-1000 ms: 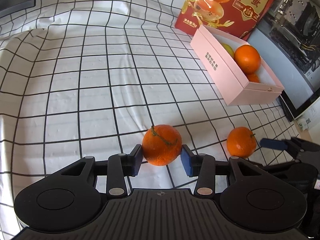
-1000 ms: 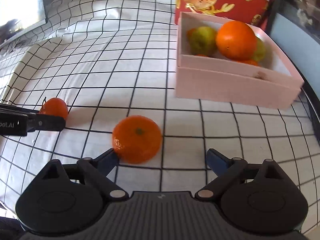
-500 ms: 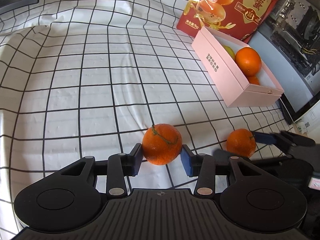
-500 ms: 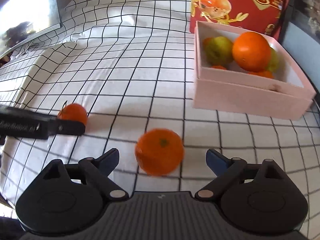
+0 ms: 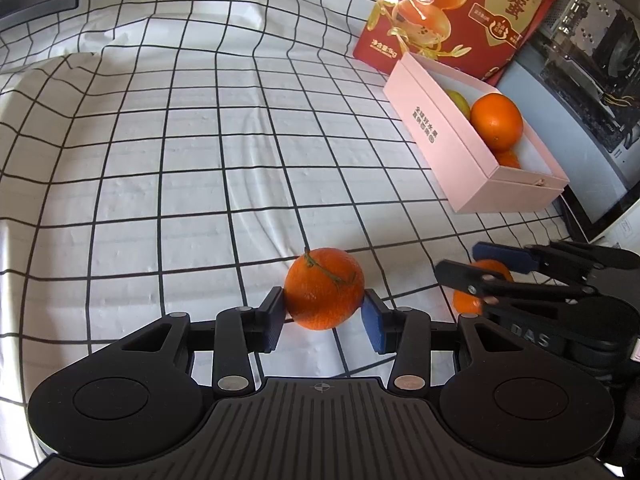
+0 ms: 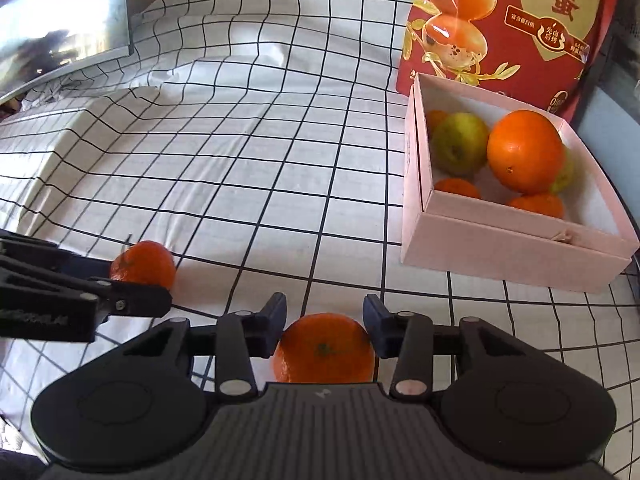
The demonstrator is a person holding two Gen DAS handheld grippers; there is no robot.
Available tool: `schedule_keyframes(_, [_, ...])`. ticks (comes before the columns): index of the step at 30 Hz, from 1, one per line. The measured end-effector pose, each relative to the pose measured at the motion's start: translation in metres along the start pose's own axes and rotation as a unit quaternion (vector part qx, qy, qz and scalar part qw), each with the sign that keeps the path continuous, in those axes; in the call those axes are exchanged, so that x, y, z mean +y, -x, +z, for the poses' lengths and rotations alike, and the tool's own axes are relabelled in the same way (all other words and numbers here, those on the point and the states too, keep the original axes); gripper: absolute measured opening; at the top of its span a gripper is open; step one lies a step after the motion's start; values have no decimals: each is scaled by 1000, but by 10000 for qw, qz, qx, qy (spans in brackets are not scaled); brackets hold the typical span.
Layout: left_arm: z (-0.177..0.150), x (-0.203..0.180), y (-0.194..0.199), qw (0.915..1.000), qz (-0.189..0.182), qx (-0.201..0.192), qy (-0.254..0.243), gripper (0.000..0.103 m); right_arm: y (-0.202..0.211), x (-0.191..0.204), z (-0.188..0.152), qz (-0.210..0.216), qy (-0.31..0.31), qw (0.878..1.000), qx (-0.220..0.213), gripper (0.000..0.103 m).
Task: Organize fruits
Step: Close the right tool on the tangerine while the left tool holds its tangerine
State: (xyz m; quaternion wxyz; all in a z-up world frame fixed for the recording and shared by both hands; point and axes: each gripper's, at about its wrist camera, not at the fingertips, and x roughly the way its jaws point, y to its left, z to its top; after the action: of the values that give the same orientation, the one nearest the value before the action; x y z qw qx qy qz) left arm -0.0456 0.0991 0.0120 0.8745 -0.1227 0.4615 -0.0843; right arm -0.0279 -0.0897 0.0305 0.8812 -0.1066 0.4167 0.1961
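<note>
My left gripper (image 5: 324,312) is shut on an orange with a green stem (image 5: 324,288), held just above the checked cloth; that orange (image 6: 144,264) also shows at the left of the right wrist view. My right gripper (image 6: 325,320) has its jaws closing onto a mandarin (image 6: 324,348), and both pads press its sides. The left wrist view shows that mandarin (image 5: 466,304) partly hidden behind the right fingers (image 5: 500,256). A pink box (image 6: 500,256) at the right holds a big orange (image 6: 524,152), a green apple (image 6: 460,144) and small mandarins.
A red printed bag (image 6: 500,20) stands upright behind the pink box (image 5: 452,152). A screen (image 6: 60,20) sits at the far left edge of the cloth. A computer case (image 5: 592,60) and a monitor edge (image 5: 600,216) border the right side. The cloth rises over a step at the left.
My right gripper moved forward over the mandarin and its wide jaws closed onto it. My left gripper stayed still, gripping the stemmed orange.
</note>
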Motion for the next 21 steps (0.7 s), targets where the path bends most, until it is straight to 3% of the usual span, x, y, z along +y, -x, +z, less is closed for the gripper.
schedule_keyframes(10, [5, -3, -4, 9999, 63, 22, -101, 46, 21, -3, -13, 131, -36, 9999, -41, 42])
schedule_keyframes(16, [-2, -11, -3, 9994, -189, 161, -241, 46, 19, -3, -16, 160, -53, 9998, -59, 43])
schedule_keyframes(21, [-8, -14, 1, 9992, -191, 187, -308, 46, 16, 0, -18, 2, 66, 10000, -56, 62])
